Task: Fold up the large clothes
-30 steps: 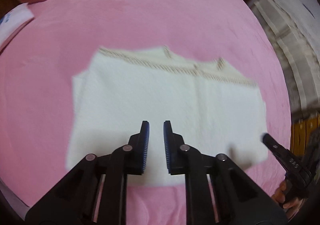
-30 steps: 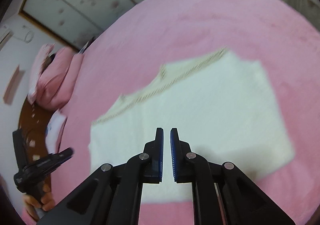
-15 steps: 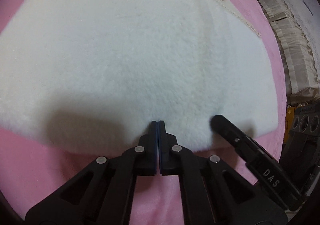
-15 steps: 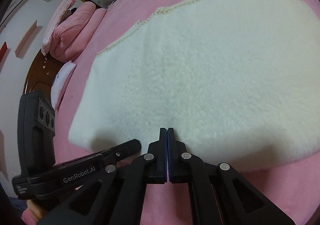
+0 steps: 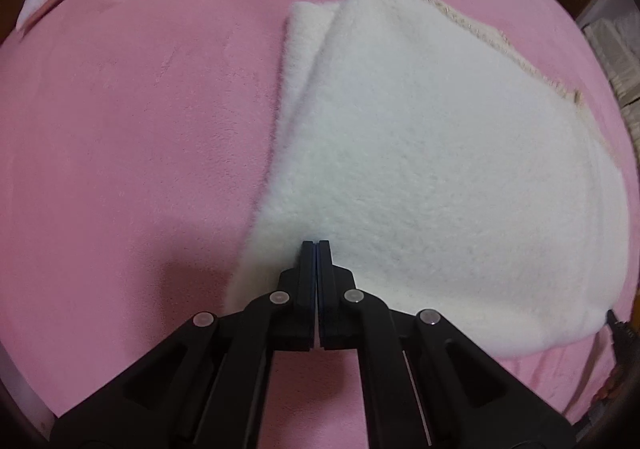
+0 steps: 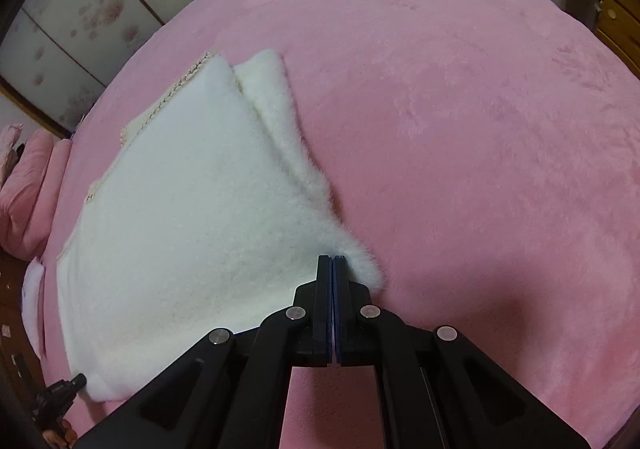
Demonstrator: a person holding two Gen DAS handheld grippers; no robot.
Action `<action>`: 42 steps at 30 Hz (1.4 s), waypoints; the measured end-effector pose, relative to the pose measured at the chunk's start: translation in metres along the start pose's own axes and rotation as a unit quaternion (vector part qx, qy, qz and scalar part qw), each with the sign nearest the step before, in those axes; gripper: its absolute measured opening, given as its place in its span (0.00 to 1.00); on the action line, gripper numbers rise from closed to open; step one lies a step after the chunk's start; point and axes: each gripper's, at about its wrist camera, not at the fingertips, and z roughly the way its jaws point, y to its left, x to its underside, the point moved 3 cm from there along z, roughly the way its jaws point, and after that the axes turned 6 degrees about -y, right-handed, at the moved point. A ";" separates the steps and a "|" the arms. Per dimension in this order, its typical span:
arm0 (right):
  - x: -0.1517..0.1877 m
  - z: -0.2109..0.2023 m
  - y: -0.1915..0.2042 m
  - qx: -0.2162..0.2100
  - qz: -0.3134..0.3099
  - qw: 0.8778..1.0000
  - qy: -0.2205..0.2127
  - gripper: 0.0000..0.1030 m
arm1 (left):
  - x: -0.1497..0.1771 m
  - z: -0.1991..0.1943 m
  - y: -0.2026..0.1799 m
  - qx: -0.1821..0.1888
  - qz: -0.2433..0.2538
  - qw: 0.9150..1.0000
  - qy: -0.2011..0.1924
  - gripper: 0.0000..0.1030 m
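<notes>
Both grippers are being held closed, each pinching an opposite near corner of the white fleece garment (image 5: 432,169). Seen from its own wrist camera, the left gripper (image 5: 317,245) is being pressed with its jaws together on the fabric at the garment's near left edge. The right gripper (image 6: 333,260) is being kept likewise clamped on the fluffy near right corner, and its tip is also being caught at the right edge of the left view. The garment is being spread, partly folded, on the pink bed cover (image 6: 480,109), its crocheted trim (image 5: 480,29) lying along the far edge. A pink pillow (image 6: 28,189) is being shown at the bed's far side.
</notes>
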 end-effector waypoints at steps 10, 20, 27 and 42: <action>0.044 -0.002 0.134 -0.232 0.035 0.968 0.091 0.00 | 0.050 -0.028 -0.126 0.243 0.033 0.966 0.086 0.00; 0.067 0.083 0.217 -0.284 0.030 0.940 0.188 0.00 | -0.010 0.014 -0.192 0.280 0.046 0.955 0.090 0.00; 0.000 0.136 0.264 -0.299 -0.001 0.940 0.165 0.00 | -0.109 0.068 -0.223 0.272 0.024 0.961 0.047 0.00; -0.160 0.242 0.284 -0.277 -0.050 0.955 0.094 0.00 | -0.211 0.135 -0.198 0.209 -0.054 0.976 -0.035 0.01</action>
